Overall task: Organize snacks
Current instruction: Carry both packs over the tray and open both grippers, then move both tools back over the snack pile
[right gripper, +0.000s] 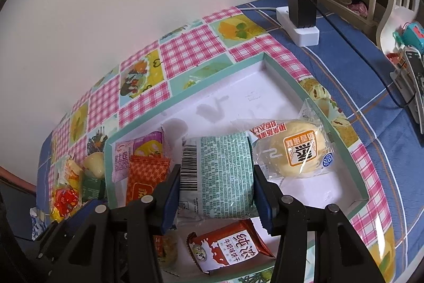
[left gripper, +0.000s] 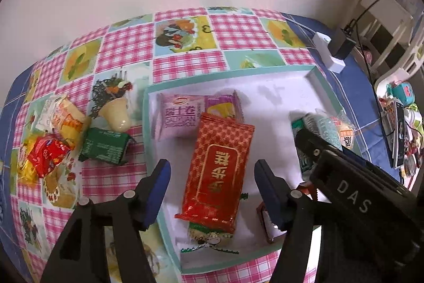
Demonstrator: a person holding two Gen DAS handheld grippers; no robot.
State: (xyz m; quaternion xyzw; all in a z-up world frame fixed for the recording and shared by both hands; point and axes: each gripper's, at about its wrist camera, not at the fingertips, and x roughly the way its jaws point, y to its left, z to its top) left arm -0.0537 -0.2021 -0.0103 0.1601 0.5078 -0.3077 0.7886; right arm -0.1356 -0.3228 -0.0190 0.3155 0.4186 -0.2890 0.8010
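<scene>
A white tray with a teal rim point(left gripper: 225, 77) holds several snack packets. My left gripper point(left gripper: 212, 177) hangs open over it, and a long red packet point(left gripper: 220, 166) lies between its fingers with neither pad pressing on it. The red packet rests partly on a pink roll packet point(left gripper: 180, 118). My right gripper point(right gripper: 216, 190) is shut on a green-and-white packet point(right gripper: 222, 174) just above the tray floor. A wrapped yellow bun point(right gripper: 294, 150) lies to its right, and a red-and-white milk biscuit packet point(right gripper: 228, 248) sits below it.
Loose snacks lie on the checked cloth left of the tray: a dark green packet point(left gripper: 106, 147), a jelly cup point(left gripper: 116, 113), a red packet point(left gripper: 47, 153) and a round cake point(left gripper: 58, 190). A white power strip with a black charger point(right gripper: 302, 17) sits behind the tray.
</scene>
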